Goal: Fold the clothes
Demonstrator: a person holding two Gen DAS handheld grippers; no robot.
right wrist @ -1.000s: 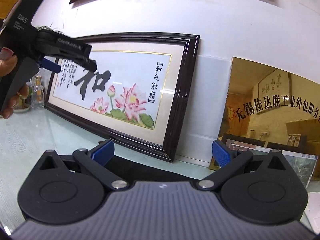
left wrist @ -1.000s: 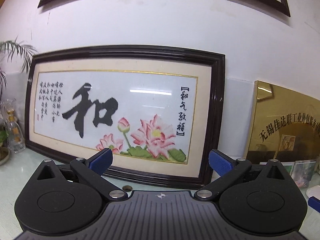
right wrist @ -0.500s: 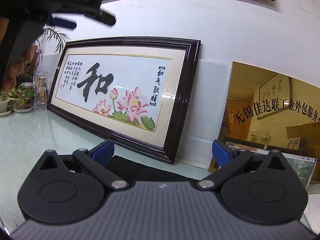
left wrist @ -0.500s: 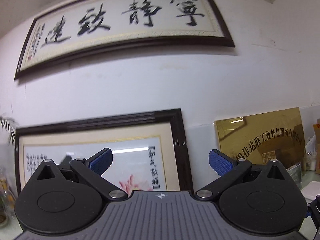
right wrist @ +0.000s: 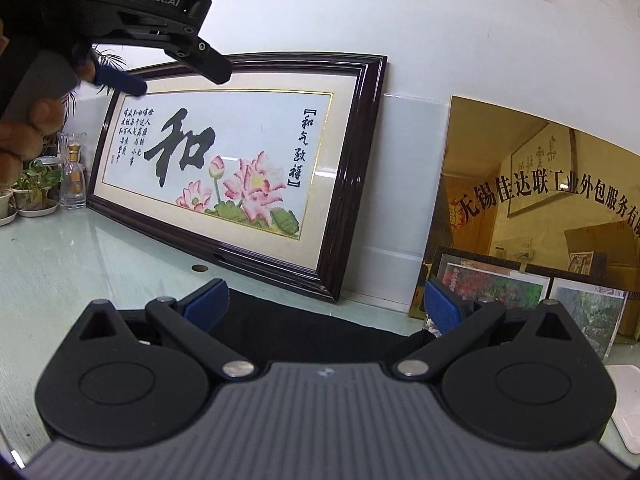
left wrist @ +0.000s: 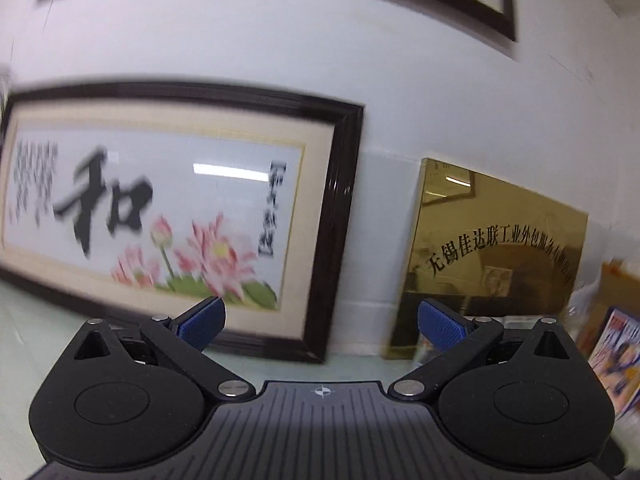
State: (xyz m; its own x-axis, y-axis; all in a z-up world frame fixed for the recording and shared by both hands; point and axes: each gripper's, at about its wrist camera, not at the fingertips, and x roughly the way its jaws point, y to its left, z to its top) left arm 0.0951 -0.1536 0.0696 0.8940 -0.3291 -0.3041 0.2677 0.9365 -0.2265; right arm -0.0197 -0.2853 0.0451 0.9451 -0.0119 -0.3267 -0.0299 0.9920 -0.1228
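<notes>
While the left gripper [left wrist: 320, 322] is raised toward the wall, jaws open and empty, the right gripper [right wrist: 326, 306] hangs with jaws open just above the black garment [right wrist: 320, 330], which lies on the tabletop [right wrist: 80, 264] directly beneath and ahead; the right is nearer.

Framed lotus picture [right wrist: 236, 176] leans against white wall [right wrist: 340, 12].

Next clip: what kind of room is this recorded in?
Probably an office or storeroom, not a home laundry: a dark-framed lotus embroidery and a gold company plaque with Chinese lettering lean against the white wall on a pale glass-topped table, beside stacked framed prints.
</notes>
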